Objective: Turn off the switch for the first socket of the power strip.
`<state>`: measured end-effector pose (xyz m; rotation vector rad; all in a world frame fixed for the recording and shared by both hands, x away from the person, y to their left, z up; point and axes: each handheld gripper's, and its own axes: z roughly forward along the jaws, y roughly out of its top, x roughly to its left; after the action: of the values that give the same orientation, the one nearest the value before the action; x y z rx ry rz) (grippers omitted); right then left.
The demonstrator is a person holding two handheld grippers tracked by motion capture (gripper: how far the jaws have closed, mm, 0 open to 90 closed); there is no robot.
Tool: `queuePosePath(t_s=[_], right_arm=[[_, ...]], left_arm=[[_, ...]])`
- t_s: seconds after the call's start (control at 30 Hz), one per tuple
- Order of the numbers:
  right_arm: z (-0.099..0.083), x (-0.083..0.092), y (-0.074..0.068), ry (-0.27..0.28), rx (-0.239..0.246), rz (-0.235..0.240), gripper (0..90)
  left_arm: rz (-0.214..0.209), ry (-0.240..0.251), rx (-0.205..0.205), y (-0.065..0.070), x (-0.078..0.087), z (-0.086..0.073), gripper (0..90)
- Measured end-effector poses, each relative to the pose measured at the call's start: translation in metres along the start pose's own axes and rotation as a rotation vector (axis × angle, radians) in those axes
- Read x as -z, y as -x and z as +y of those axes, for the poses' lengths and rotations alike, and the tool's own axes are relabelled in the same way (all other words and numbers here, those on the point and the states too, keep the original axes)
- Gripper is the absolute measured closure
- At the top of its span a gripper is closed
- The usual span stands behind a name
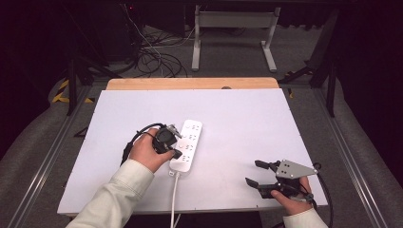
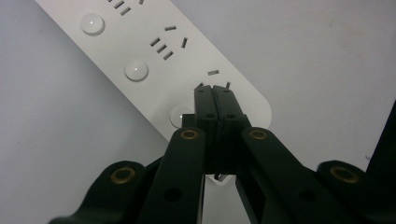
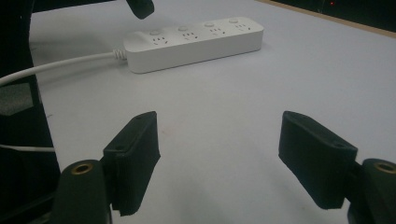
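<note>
Left side of the high view: a hand in a cream sleeve holds the left tool (image 1: 177, 153), black, with a black cable looping behind it. Its jaws are pressed together with nothing between them, tips over the near end of the strip. In the left gripper view the tool (image 2: 215, 88) shows flat matte black pads edge to edge, brass-coloured rivets on the linkage arms, tips just at the socket slots of the last outlet; contact with the plastic can't be told.

Centre: power strip (image 1: 186, 145), white smooth plastic, long rounded-corner bar, lying flat on the tabletop (image 1: 237, 114) a bit left of the middle, long axis running away from the person and leaning slightly right. Four outlet groups in a row, each with a round domed button beside it. White cord (image 1: 174, 199) leaves the near end and runs off the tabletop's near edge. The tabletop is a matte white sheet with a light wood strip along the far edge.

Right: right tool (image 1: 257, 173) held low near the near right corner, well apart from the strip, grey three-cornered plate on top. Jaws spread wide, nothing between them; the right gripper view shows the tool (image 3: 224, 163) with blocky black pads over bare white surface, strip (image 3: 194, 42) beyond.
</note>
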<state>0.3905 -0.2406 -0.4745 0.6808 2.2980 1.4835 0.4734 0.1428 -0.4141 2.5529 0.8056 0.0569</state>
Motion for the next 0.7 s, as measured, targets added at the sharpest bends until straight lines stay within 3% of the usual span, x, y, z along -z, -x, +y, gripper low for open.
queuePosePath(t_s=[0.2,0.4,0.7], right_arm=[[0.000,0.000,0.000,-0.002,0.002,0.001,29.0],[0.000,0.000,0.000,-0.005,0.002,0.003,29.0],[0.000,-0.001,0.000,-0.006,0.002,0.009,29.0]], left_arm=[[0.001,-0.049,0.029,-0.005,-0.007,0.004,90.0],[0.003,-0.064,0.068,-0.010,-0.013,0.006,90.0],[0.012,-0.084,0.062,-0.012,-0.016,0.008,90.0]])
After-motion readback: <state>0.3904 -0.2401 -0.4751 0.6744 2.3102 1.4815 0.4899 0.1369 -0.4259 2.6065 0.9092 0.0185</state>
